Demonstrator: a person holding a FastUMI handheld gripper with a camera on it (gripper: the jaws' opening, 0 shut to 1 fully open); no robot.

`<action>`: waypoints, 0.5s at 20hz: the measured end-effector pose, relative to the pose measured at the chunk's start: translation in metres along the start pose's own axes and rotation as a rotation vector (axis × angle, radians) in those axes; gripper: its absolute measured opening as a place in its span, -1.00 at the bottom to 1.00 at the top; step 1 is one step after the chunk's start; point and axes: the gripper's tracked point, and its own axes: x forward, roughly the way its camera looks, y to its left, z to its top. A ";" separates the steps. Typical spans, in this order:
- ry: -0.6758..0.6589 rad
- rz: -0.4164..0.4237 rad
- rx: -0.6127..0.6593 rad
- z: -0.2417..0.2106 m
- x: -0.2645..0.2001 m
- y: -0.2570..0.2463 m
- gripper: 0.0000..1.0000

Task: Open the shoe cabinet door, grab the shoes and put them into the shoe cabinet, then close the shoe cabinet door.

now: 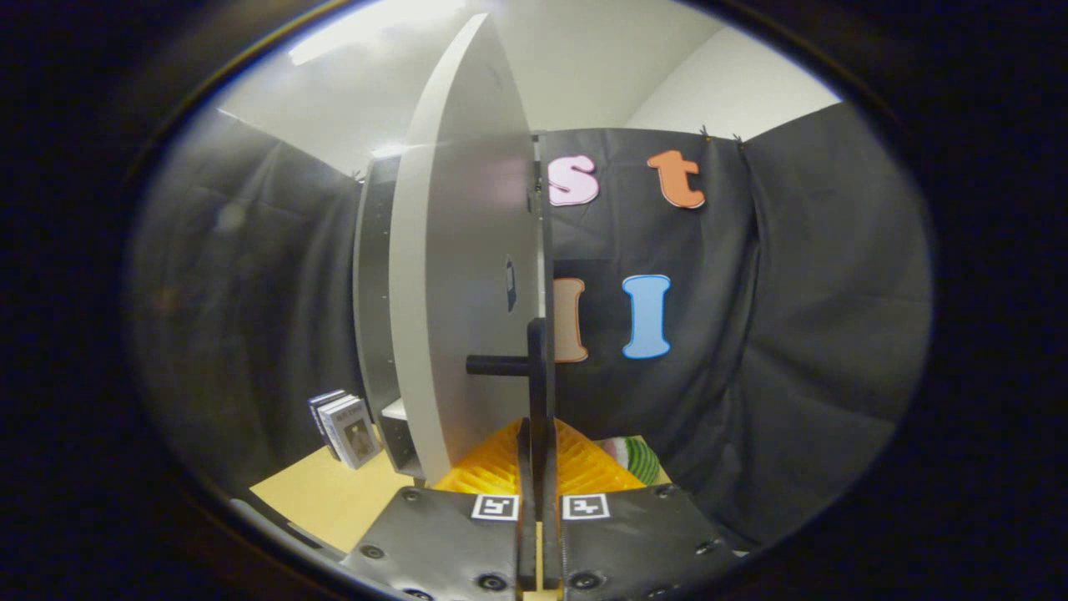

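The grey cabinet door [467,275] stands swung open, and I see it almost edge-on just ahead of me. Its black handle [534,367] is a vertical bar held off the door by a short post. My gripper [536,438] is shut on that bar, with one finger [488,472] on each side pressing it. Left of the door is the dark cabinet body [374,292], with a pale shelf [394,411] showing low inside. A white and green striped thing [638,457] lies behind my right finger, mostly hidden; I cannot tell what it is.
Several upright books [346,430] stand on the tan tabletop [334,492] left of the cabinet. Black cloth walls close the booth behind and on both sides. The open door blocks the space straight ahead.
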 end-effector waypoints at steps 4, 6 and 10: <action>-0.001 0.007 -0.006 0.003 -0.004 -0.018 -0.95; -0.016 0.022 -0.023 0.006 -0.009 -0.019 -0.94; -0.054 0.023 -0.048 0.016 -0.040 -0.017 -0.93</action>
